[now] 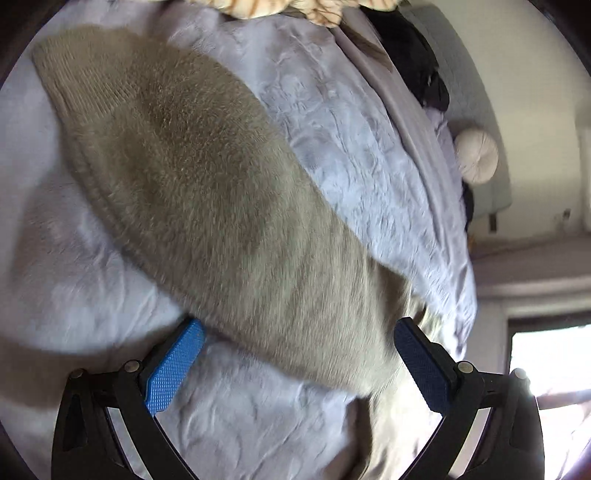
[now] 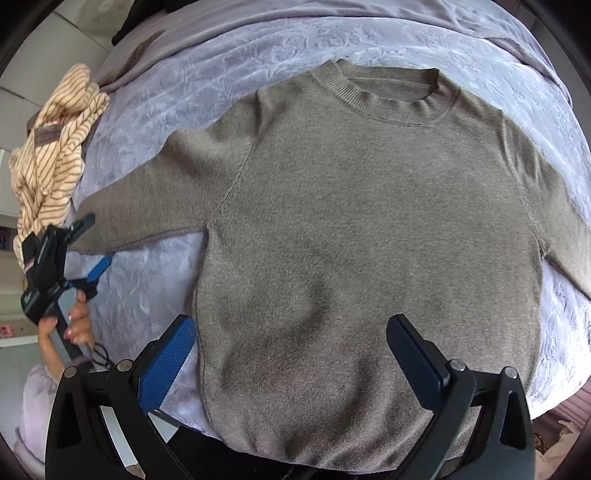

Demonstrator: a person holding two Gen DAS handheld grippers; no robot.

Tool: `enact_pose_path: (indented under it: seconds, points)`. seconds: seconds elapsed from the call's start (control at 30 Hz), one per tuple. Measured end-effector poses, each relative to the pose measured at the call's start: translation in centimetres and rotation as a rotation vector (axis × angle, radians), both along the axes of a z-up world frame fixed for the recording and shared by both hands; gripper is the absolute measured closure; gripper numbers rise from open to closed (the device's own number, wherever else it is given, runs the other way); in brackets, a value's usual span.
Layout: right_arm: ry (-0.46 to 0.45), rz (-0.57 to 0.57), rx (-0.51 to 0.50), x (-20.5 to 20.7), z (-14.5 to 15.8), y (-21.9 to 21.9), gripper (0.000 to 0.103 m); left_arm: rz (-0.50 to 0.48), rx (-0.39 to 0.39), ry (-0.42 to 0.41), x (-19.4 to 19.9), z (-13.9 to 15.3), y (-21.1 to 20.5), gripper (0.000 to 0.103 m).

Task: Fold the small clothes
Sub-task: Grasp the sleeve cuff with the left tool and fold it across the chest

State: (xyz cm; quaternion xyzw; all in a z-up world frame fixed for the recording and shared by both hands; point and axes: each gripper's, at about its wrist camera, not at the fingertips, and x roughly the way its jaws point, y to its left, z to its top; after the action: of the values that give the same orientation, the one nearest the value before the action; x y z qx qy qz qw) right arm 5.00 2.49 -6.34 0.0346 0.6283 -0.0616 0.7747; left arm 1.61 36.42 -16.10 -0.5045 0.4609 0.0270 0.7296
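From my left wrist camera, the left tool (image 1: pixel 295 354) stands wide open, its light blue pad at lower left of the frame and its dark blue pad at lower right, holding nothing. Between and beyond them a sleeve (image 1: pixel 207 199) of the grey-brown sweater runs diagonally from the ribbed cuff at upper left down to lower centre, lying flat on the pale lavender bedspread (image 1: pixel 354 140). At the top edge I see a bit of striped cloth (image 1: pixel 295 7), and at the right edge a round cream cushion (image 1: pixel 476 157) with something dark above it. This view is somewhat blurred. From my right wrist camera, the right tool (image 2: pixel 291 354) is also wide open and empty, its pads at lower left and lower right of the frame, over the lower part of the sweater (image 2: pixel 369 229). The sweater lies spread face up on the bedspread (image 2: pixel 147 280), collar at upper centre, hem at the bottom edge, one sleeve reaching to the left and the other to the right edge. At the left edge the striped cloth (image 2: pixel 51 147) sits in a crumpled heap beside the sleeve end. Below it my left hand (image 2: pixel 74 328) holds the left tool (image 2: pixel 88 240), whose open fingers are at the sleeve's end.
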Motion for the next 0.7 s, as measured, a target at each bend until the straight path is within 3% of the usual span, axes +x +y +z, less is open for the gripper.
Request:
enact_pose_path:
  seconds: [0.17,0.27,0.33,0.4,0.47,0.57,0.7]
  points:
    - [0.016,0.027,-0.003,0.2,-0.5,1.2,0.0,0.062,-0.025,-0.076,0.7,0.6,0.6,0.0]
    - [0.011,0.039,0.004,0.3,-0.5,1.6,0.0,0.095,0.028,-0.088,0.4,1.1,1.4,0.003]
    - [0.014,0.046,0.01,0.2,-0.6,1.8,0.0,0.131,0.051,-0.072,0.5,1.0,2.0,0.021]
    - [0.015,0.054,0.021,0.0,-0.8,1.9,0.0,0.139,0.066,-0.057,0.9,0.6,2.2,0.064]
    - [0.015,0.064,0.036,-0.2,-0.8,1.8,0.0,0.114,0.082,-0.065,1.0,0.4,2.4,0.092]
    - [0.014,0.09,0.052,-0.5,-0.9,1.7,0.002,0.095,0.175,-0.074,1.3,1.7,1.5,0.092]
    - [0.004,0.126,0.075,-0.6,-0.4,0.9,0.007,0.006,0.327,-0.179,2.2,6.9,-2.1,0.092]
